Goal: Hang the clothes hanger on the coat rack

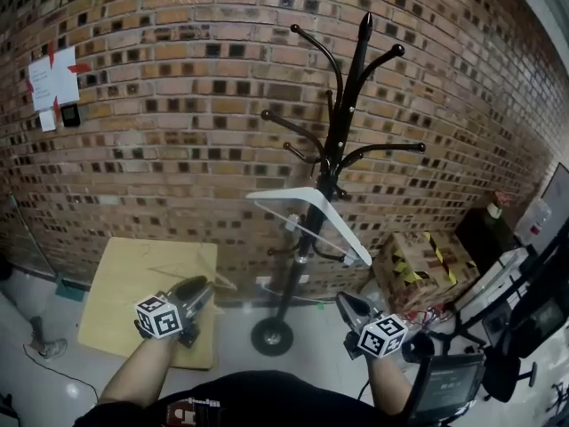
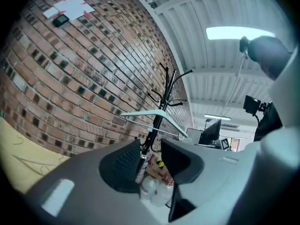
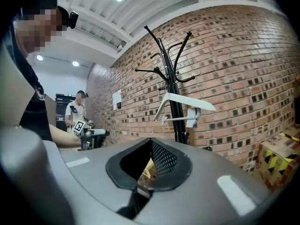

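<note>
A black coat rack [image 1: 342, 132] stands in front of the brick wall. A white clothes hanger [image 1: 324, 216] hangs on one of its lower arms, tilted down to the right. My left gripper [image 1: 203, 285] is low at the left, well apart from the rack, open with nothing between its fingers. The left gripper view shows the hanger [image 2: 154, 114] far beyond the jaws [image 2: 151, 146]. My right gripper [image 1: 342, 301] is low at the right, shut and empty. In the right gripper view the hanger [image 3: 185, 100] and rack [image 3: 171, 64] stand beyond its tips [image 3: 151, 142].
A yellow board [image 1: 151, 283] lies on the floor at the left. A cardboard box with yellow-black tape [image 1: 422, 265] sits right of the rack's round base [image 1: 271, 336]. An office chair [image 1: 498, 345] stands at the far right. A person [image 3: 77, 109] stands far back.
</note>
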Motion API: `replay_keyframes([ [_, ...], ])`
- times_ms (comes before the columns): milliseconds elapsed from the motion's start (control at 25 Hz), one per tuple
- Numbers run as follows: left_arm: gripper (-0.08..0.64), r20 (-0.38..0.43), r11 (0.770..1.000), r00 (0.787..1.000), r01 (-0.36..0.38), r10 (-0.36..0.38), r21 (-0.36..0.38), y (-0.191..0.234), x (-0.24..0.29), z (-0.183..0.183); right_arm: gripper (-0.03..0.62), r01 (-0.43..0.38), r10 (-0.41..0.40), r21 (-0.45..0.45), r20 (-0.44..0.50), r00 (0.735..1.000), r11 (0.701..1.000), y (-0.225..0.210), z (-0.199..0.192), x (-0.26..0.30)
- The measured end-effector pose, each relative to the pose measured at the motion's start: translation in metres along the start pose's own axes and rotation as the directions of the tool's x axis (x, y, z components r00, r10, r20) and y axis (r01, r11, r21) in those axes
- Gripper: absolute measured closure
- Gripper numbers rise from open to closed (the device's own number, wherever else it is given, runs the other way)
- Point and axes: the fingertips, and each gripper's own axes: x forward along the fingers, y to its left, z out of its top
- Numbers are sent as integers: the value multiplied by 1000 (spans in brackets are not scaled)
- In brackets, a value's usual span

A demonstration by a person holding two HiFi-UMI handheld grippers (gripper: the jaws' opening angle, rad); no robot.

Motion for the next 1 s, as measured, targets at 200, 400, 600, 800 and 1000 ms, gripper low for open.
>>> replay_keyframes([
  [200,462,-71,999,997,-31,33,25,-32,-2,-44,577,-37,37,14,-12,999,999,3,-8,-1],
  [400,485,-90,995,993,-76,82,66,-47,-1,-60,578,-41,42,24,-26,999,999,0,-15,0],
  [600,486,-79,991,991,-98,105,89,-48,2,-56,580,-24,25,44,-31,999,999,-3,-20,1],
  [800,486,-79,991,992,-87,96,104,-49,3,-50,580,-12,14,32,-46,999,999,-1,-21,0],
  [1000,486,-73,991,993,-82,90,110,-48,4,-44,580,-9,10,23,-46,999,1000,1,-20,2],
])
